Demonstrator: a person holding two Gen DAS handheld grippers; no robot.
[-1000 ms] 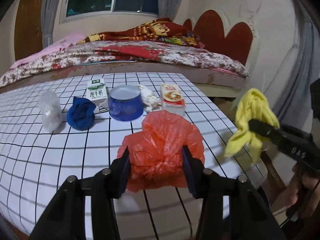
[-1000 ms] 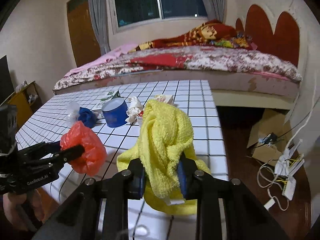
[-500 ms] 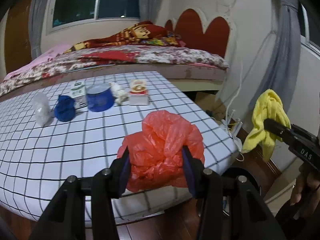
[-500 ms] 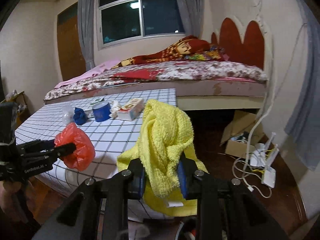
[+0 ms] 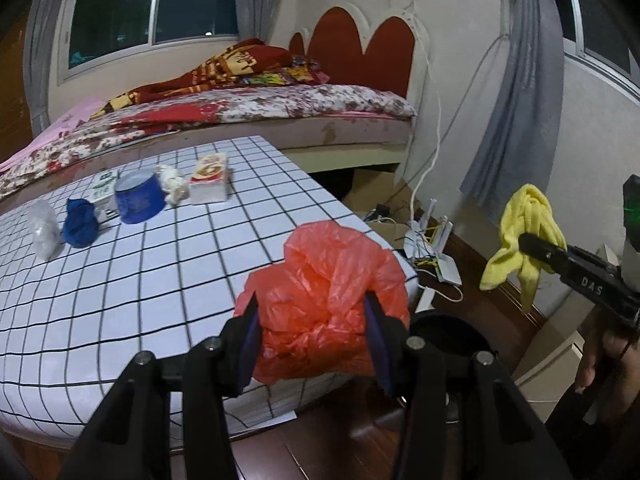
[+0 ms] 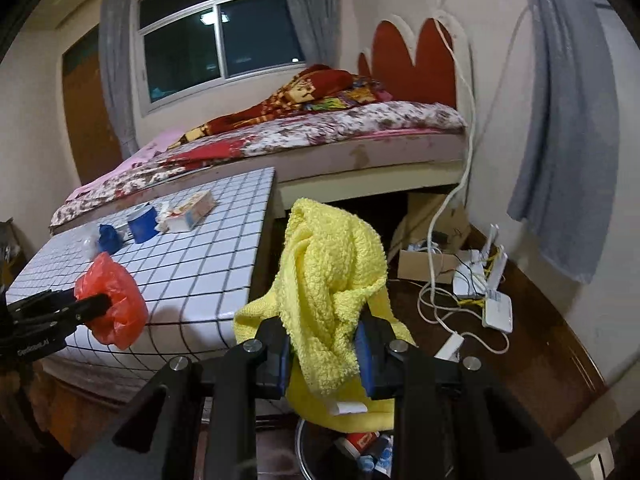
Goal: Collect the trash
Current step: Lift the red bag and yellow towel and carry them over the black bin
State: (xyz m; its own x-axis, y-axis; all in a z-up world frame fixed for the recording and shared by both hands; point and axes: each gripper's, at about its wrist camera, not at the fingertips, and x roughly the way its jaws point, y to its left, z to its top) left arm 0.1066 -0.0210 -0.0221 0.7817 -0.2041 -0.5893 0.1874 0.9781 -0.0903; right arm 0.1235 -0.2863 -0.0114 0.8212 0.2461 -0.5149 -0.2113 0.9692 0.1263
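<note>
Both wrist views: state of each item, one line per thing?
left gripper: shut on the orange plastic bag
orange plastic bag: crumpled, held off the table
right gripper: shut on the yellow cloth
yellow cloth: bunched, hanging
blue cup: upright on the table
snack box: lying flat
bin: open, trash inside

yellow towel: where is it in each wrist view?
Left wrist: yellow towel far right, hanging from the right gripper.
Right wrist: yellow towel centre foreground, clamped between the jaws.
Shared landmark: red heart-shaped headboard.
</note>
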